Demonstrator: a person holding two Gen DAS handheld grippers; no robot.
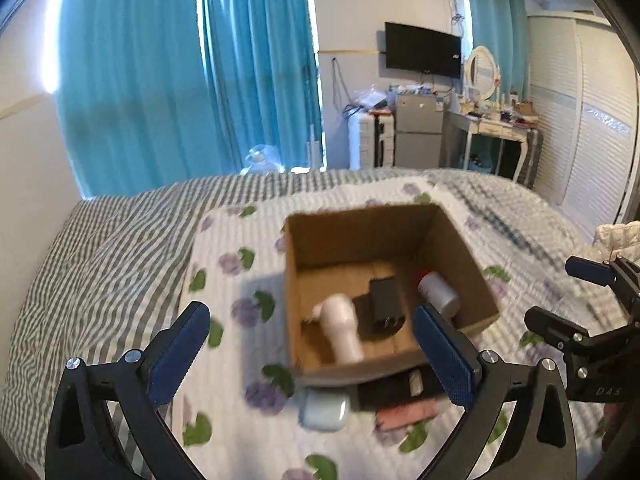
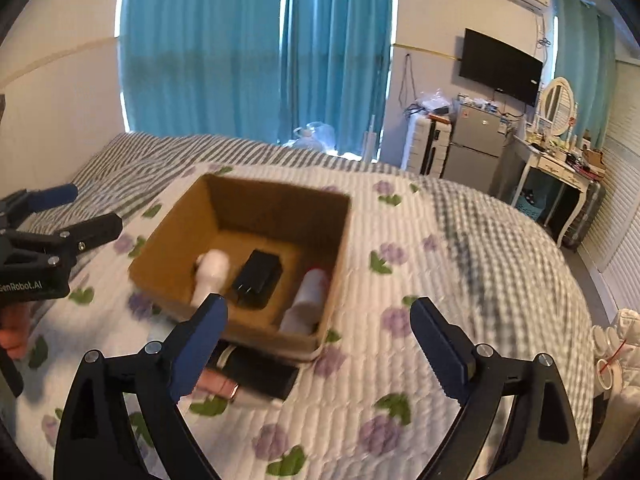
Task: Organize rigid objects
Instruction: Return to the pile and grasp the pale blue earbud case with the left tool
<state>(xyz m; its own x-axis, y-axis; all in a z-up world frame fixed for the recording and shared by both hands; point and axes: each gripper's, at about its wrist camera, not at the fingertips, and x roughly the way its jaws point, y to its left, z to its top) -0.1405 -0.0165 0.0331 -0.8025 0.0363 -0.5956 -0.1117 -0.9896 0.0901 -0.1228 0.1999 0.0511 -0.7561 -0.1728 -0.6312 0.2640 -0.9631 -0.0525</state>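
A: Why do both tools hang empty? The left gripper and right gripper stand released at the frames' bottom

B: To reach what remains, I'd judge: a pale case and dark and pink items just below the cardboard box, mid-frame, holding a white bottle, black charger, and red-capped bottle

A: Any writing?

B: "GenRobot.AI", left edge, right view
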